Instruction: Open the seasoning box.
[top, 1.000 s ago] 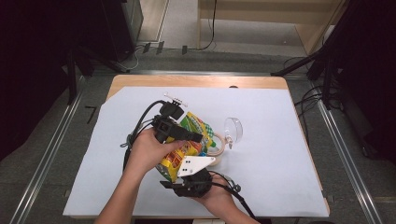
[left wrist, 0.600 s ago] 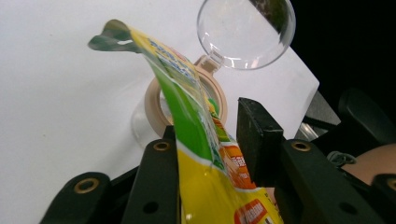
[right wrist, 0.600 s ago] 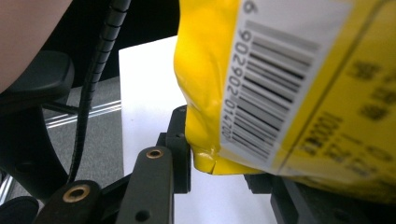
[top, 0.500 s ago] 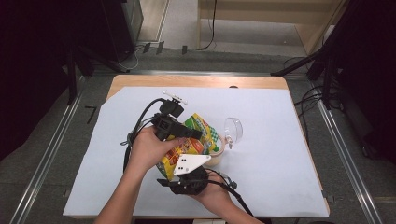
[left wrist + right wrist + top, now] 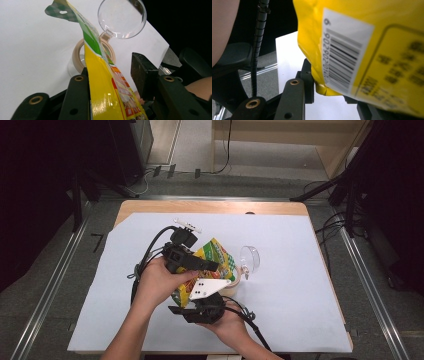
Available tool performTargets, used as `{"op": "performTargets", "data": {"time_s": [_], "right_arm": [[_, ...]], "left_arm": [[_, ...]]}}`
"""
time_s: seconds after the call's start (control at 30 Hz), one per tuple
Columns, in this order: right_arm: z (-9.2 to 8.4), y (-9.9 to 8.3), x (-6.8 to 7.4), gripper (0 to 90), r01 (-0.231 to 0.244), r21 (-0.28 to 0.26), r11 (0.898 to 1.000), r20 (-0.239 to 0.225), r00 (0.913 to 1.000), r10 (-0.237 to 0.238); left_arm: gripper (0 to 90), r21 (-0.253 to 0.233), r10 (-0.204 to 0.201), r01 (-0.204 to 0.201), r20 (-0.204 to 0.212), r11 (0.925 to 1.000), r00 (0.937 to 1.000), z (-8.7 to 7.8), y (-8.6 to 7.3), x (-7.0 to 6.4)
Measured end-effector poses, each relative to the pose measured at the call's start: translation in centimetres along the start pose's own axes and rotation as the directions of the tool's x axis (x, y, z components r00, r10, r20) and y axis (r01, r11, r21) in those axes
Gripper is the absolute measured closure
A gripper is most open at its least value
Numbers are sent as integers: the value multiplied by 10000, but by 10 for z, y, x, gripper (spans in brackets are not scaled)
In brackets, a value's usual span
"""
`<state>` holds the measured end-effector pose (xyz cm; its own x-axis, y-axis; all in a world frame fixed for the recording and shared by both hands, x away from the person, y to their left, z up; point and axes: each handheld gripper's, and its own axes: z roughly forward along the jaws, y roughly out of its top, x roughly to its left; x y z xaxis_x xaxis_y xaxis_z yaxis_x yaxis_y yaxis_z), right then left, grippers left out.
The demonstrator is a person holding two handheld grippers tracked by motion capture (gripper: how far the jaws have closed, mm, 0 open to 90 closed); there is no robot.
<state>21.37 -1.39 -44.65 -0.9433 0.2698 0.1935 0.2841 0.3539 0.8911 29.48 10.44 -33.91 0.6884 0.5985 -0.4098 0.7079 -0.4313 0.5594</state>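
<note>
Glossy plastic pouch, clear plastic lid, matt paper sheet.

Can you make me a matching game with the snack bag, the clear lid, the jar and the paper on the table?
Things:
1 snack bag
2 clear lid
3 jar
4 paper sheet

Descriptions:
A see-through and round
B white, spread over the table
C yellow and green, between the grippers
D beige rim, standing under the bag

Pairs: 1-C, 2-A, 3-D, 4-B
</note>
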Motion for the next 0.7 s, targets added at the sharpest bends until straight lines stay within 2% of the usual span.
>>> {"op": "performTargets", "data": {"time_s": [0.13, 0.3, 0.43, 0.5, 0.6, 0.7], "right_arm": [[0, 2, 0, 690, 49, 30, 10000, -65, 10000, -49], [2, 6, -2, 682, 93, 197, 9998, -108, 9999, -90], [2, 7, -2, 610, 454, 267, 9986, -255, 9987, -447], [2, 7, 0, 631, 663, 245, 9975, -144, 9977, -660], [3, 6, 0, 717, 950, 322, 9950, 161, 9953, -956], [3, 5, 1, 723, 889, 311, 9956, 219, 9957, -896]], "left_arm": [[730, 141, -205, 210, -360, 9997, 9991, -2, 3, 3], [786, 382, -314, 331, -454, 9987, 9985, -1, 8, 6], [817, 506, -240, 267, -531, 9984, 9983, -1, 13, 6], [823, 507, -224, 250, -511, 9984, 9984, -1, 13, 6], [824, 474, -150, 173, -489, 9987, 9987, 0, 12, 3], [819, 378, -64, 82, -477, 9993, 9988, -1, 11, 0]]}}
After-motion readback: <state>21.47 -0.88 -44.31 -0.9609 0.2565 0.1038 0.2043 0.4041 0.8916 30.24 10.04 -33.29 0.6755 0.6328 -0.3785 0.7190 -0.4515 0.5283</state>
